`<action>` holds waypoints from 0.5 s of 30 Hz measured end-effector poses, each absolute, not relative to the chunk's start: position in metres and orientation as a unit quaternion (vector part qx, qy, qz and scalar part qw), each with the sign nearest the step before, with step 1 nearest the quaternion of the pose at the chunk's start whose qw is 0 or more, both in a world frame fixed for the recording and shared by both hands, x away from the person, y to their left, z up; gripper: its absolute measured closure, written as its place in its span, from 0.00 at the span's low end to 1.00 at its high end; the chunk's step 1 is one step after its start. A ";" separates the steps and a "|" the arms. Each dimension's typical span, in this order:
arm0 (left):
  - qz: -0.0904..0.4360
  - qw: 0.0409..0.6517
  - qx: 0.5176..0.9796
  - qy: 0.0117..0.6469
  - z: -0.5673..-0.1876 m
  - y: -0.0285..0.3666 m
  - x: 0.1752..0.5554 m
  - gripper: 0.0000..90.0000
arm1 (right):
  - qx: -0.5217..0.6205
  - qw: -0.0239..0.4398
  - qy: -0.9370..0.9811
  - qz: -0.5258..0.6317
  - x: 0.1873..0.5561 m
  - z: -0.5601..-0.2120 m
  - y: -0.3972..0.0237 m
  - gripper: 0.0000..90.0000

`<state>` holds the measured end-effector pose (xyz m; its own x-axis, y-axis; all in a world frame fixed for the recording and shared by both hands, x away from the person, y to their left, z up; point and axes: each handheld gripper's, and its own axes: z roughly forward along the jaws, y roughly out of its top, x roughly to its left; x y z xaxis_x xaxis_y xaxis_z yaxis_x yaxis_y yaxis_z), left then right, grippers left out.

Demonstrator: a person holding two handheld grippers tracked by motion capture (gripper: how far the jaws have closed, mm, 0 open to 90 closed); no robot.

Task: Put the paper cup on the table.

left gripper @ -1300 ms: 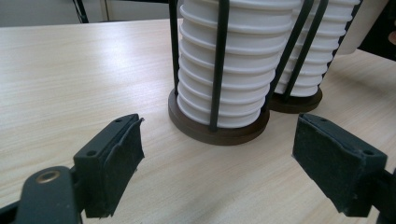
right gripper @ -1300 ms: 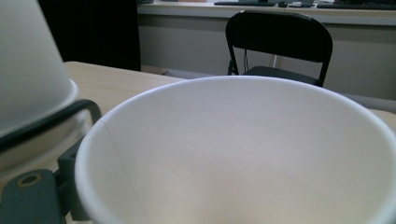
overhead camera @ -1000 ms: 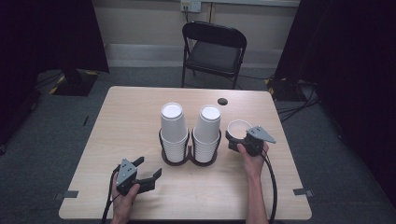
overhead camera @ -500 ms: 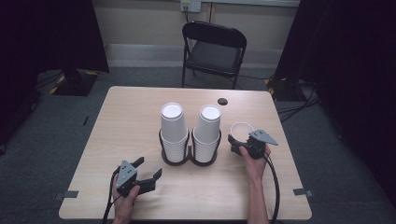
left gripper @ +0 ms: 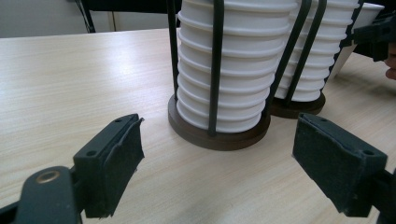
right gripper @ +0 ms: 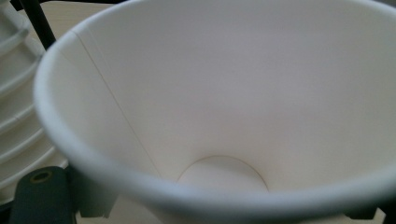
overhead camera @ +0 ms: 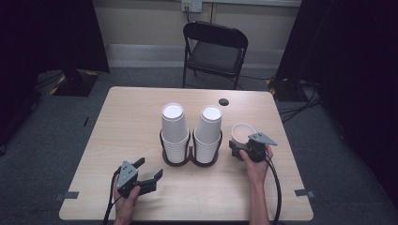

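Counter (overhead camera: 131,122): pale wood; I see a folding chair (overhead camera: 215,51) behind it and a small dark disc (overhead camera: 224,101) near the far edge.

Cup rack (overhead camera: 191,157): two dark round bases with wire uprights, mid-counter, carrying two stacks of inverted white paper cups (overhead camera: 174,133).

Single paper cup (overhead camera: 243,133): mouth-up, on the counter just right of the rack, between the fingers of my right gripper (overhead camera: 239,149).

Right gripper: its jaws have just been closing about the cup's lower wall; I cannot tell whether the pads press yet. I judge a light, even squeeze best, since the thin wall would buckle.

Left gripper (overhead camera: 151,172): fingers (left gripper: 112,161) wide apart, empty, low before the rack's left base.
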<state>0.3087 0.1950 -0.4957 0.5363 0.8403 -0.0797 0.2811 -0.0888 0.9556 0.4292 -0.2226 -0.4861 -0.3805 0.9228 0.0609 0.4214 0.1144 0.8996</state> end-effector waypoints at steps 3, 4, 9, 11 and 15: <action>0.263 0.539 0.689 0.406 -0.496 0.195 0.308 0.17 | 0.488 0.272 0.696 0.451 0.426 -0.490 -0.224 0.14; 0.264 0.540 0.689 0.405 -0.496 0.194 0.307 0.17 | 0.490 0.270 0.695 0.451 0.425 -0.490 -0.225 0.14; 0.267 0.541 0.688 0.403 -0.496 0.195 0.307 0.17 | 0.493 0.274 0.697 0.443 0.414 -0.485 -0.222 0.14; 0.269 0.544 0.684 0.405 -0.496 0.195 0.306 0.17 | 0.494 0.276 0.697 0.439 0.411 -0.484 -0.221 0.14; 0.271 0.542 0.683 0.407 -0.496 0.196 0.306 0.17 | 0.507 0.286 0.682 0.442 0.403 -0.487 -0.224 0.14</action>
